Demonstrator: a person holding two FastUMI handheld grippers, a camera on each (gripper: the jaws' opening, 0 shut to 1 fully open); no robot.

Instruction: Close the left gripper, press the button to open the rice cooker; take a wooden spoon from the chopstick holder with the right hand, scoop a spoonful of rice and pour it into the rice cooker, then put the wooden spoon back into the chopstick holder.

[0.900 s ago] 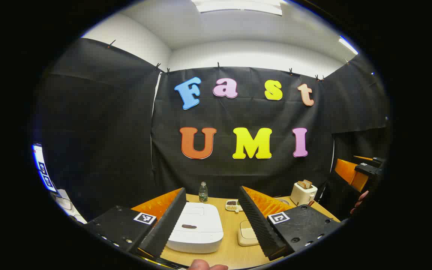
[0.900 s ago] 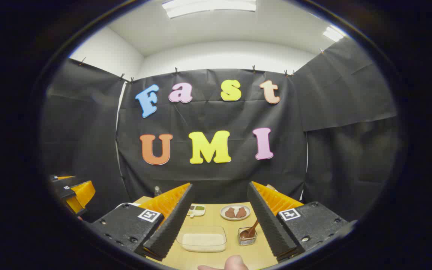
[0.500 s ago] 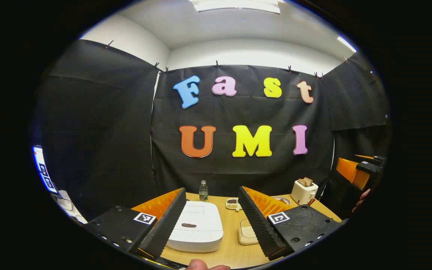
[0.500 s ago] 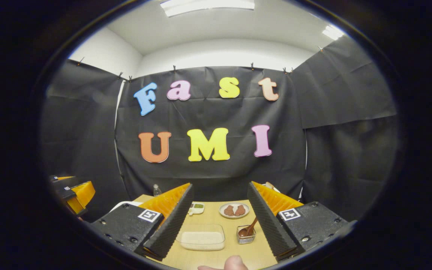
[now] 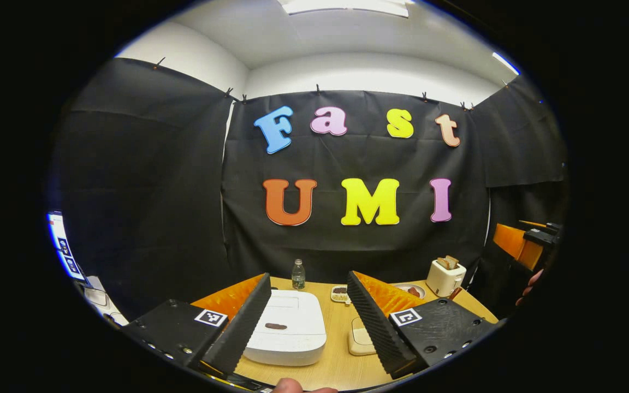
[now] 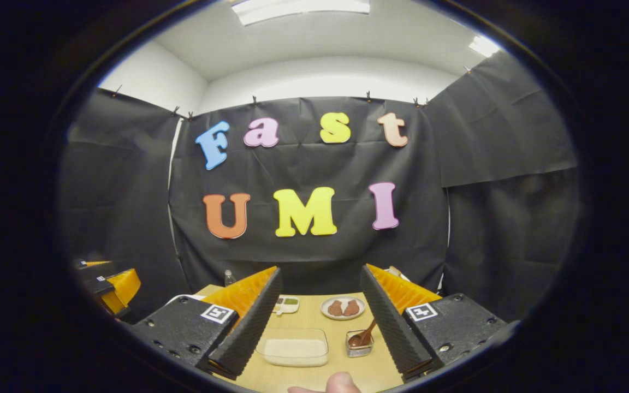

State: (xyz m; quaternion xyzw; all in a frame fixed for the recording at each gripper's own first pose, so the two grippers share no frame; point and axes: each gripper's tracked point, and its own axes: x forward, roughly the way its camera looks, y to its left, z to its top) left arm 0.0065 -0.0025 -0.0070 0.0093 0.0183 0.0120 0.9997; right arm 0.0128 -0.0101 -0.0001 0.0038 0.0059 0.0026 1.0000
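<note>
A white rice cooker point(image 5: 288, 333) with its lid down sits on the wooden table, a small dark button point(image 5: 276, 326) on top. My left gripper point(image 5: 308, 319) hovers open above and in front of it, jaws wide apart. In the right gripper view, a clear container of white rice point(image 6: 293, 346) lies between the fingers, and a wooden spoon point(image 6: 365, 333) leans in a small holder point(image 6: 359, 344) to its right. My right gripper point(image 6: 319, 314) is open above the table's near side, holding nothing.
A small bottle point(image 5: 297, 274), a small dish point(image 5: 339, 293), a white toaster with bread point(image 5: 445, 277) and a beige flat box point(image 5: 359, 337) stand on the table point(image 5: 336, 365). A plate with brown pieces point(image 6: 342, 308) and a divided dish point(image 6: 286, 304) lie farther back.
Both grippers drifted only slightly; the left view shifted a little so the table items sit a bit farther. Both stay open.
</note>
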